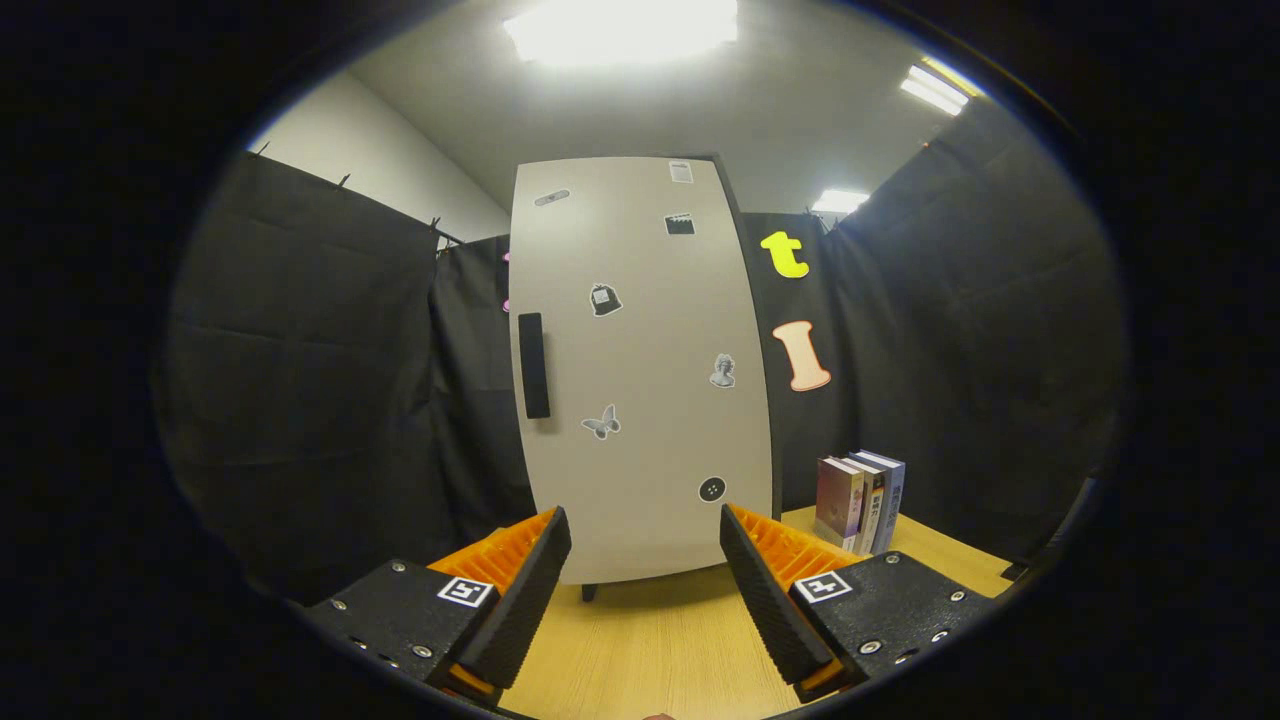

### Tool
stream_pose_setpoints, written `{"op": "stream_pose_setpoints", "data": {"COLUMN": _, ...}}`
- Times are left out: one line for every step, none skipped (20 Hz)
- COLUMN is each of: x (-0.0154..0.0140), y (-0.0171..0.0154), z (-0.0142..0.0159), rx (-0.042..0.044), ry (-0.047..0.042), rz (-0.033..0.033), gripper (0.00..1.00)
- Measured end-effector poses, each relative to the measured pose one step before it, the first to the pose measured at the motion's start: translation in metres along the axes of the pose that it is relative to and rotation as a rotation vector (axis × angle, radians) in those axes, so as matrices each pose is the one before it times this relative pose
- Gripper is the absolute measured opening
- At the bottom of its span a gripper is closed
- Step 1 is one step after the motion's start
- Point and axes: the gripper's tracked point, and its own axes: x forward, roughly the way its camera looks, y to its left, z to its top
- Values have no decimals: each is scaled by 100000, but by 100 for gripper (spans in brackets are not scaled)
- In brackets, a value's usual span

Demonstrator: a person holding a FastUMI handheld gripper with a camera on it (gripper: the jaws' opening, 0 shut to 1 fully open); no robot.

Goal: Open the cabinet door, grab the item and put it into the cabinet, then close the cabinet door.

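Tall pale-grey cabinet (640, 370) w/ small stickers stands on the light wooden table (660, 640), door shut, so nothing done yet: open, load, close all left. Black vertical bar handle (533, 365) sits near door's left edge. Item is prob. the row of upright books (860, 500), just right of cabinet. Gripper (645, 590) faces the door, level, fingers wide apart, holding nothing.

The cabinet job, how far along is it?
Nothing looks done: the cabinet door is shut. The gripper is open and holds nothing, facing the door, whose handle is beyond the fingers. Left: open it, put one of the books inside, close it.
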Motion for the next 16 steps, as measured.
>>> {"op": "stream_pose_setpoints", "data": {"x": 150, "y": -97, "z": -16, "rx": 374, "ry": 44, "rz": -196, "gripper": 93}}
{"op": "stream_pose_setpoints", "data": {"x": 84, "y": -79, "z": -10, "rx": 328, "ry": -174, "rz": -184, "gripper": 93}}
{"op": "stream_pose_setpoints", "data": {"x": 114, "y": -47, "z": -230, "rx": 189, "ry": 413, "rz": 35, "gripper": 93}}
{"op": "stream_pose_setpoints", "data": {"x": 22, "y": 60, "z": -221, "rx": 342, "ry": 618, "rz": 289, "gripper": 93}}
{"op": "stream_pose_setpoints", "data": {"x": 27, "y": 140, "z": -103, "rx": 256, "ry": 272, "rz": 353, "gripper": 94}}
{"op": "stream_pose_setpoints", "data": {"x": -7, "y": 83, "z": -85, "rx": -35, "ry": 188, "rz": 121, "gripper": 94}}
{"op": "stream_pose_setpoints", "data": {"x": 28, "y": 40, "z": -99, "rx": -204, "ry": 57, "rz": 235, "gripper": 94}}
{"op": "stream_pose_setpoints", "data": {"x": 66, "y": 42, "z": -96, "rx": -224, "ry": 71, "rz": 189, "gripper": 94}}
{"op": "stream_pose_setpoints", "data": {"x": 85, "y": 53, "z": -145, "rx": -124, "ry": 74, "rz": 221, "gripper": 94}}
{"op": "stream_pose_setpoints", "data": {"x": -13, "y": 55, "z": -123, "rx": -109, "ry": 392, "rz": 181, "gripper": 94}}
{"op": "stream_pose_setpoints", "data": {"x": 62, "y": -49, "z": -101, "rx": 78, "ry": 42, "rz": 104, "gripper": 94}}
{"op": "stream_pose_setpoints", "data": {"x": -40, "y": 6, "z": 89, "rx": 95, "ry": -66, "rz": 57, "gripper": 94}}
{"op": "stream_pose_setpoints", "data": {"x": 61, "y": -2, "z": -17, "rx": 106, "ry": -49, "rz": 155, "gripper": 94}}
{"op": "stream_pose_setpoints", "data": {"x": 7, "y": 49, "z": 100, "rx": 8, "ry": -175, "rz": 74, "gripper": 94}}
{"op": "stream_pose_setpoints", "data": {"x": 26, "y": -109, "z": 118, "rx": -139, "ry": -291, "rz": -40, "gripper": 94}}
{"op": "stream_pose_setpoints", "data": {"x": -40, "y": -15, "z": 130, "rx": -85, "ry": -256, "rz": 12, "gripper": 94}}
